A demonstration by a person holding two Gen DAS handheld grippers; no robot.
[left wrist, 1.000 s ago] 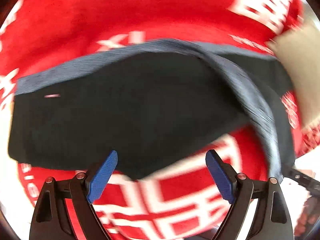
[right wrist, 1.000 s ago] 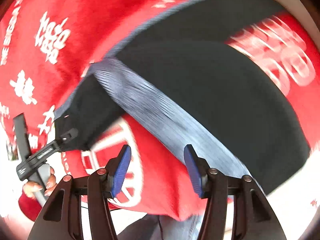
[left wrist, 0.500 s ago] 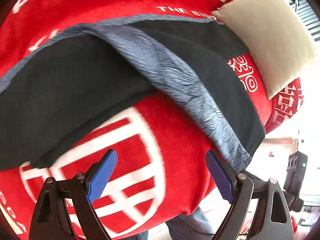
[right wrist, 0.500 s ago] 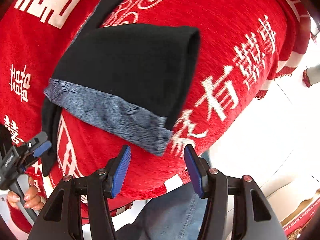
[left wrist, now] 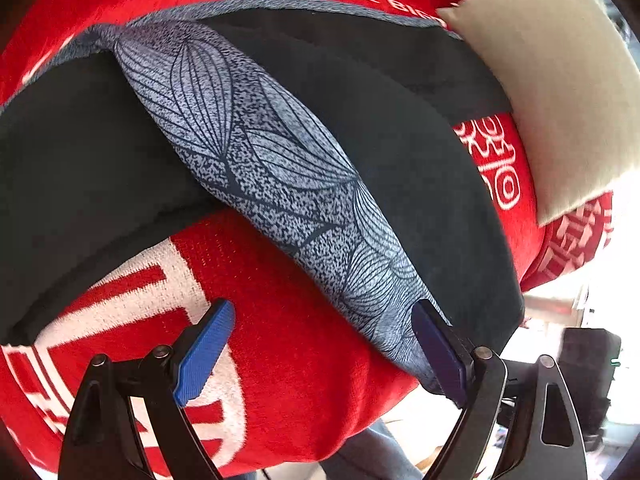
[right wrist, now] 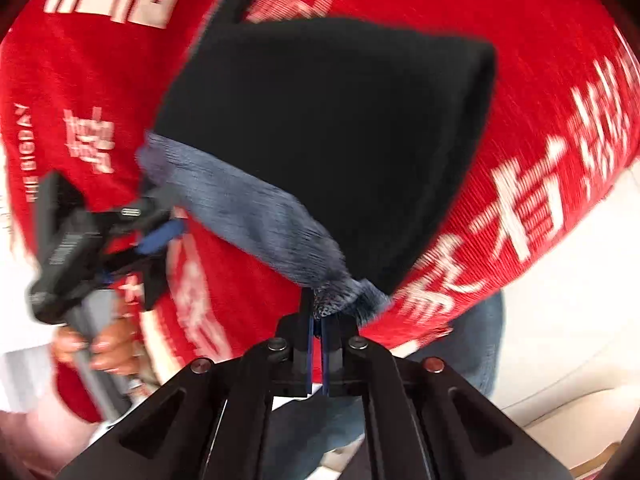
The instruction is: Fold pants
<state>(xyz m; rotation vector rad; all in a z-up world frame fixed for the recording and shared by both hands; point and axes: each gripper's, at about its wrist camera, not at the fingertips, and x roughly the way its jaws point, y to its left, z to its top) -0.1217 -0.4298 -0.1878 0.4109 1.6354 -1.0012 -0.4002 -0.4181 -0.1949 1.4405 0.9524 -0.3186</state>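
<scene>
Pants (left wrist: 400, 152) black, leaf-print band, on red blanket (left wrist: 304, 320); your right gripper (right wrist: 318, 344) pinches the band's corner at the blanket's edge, left gripper (left wrist: 320, 344) open beside it.

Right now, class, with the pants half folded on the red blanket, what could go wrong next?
1. The right tongs pinch only the patterned cuff's very tip; it may slip free when pulled.
2. The left tongs stand open over the red blanket; closing there could grab blanket instead of pants.
</scene>
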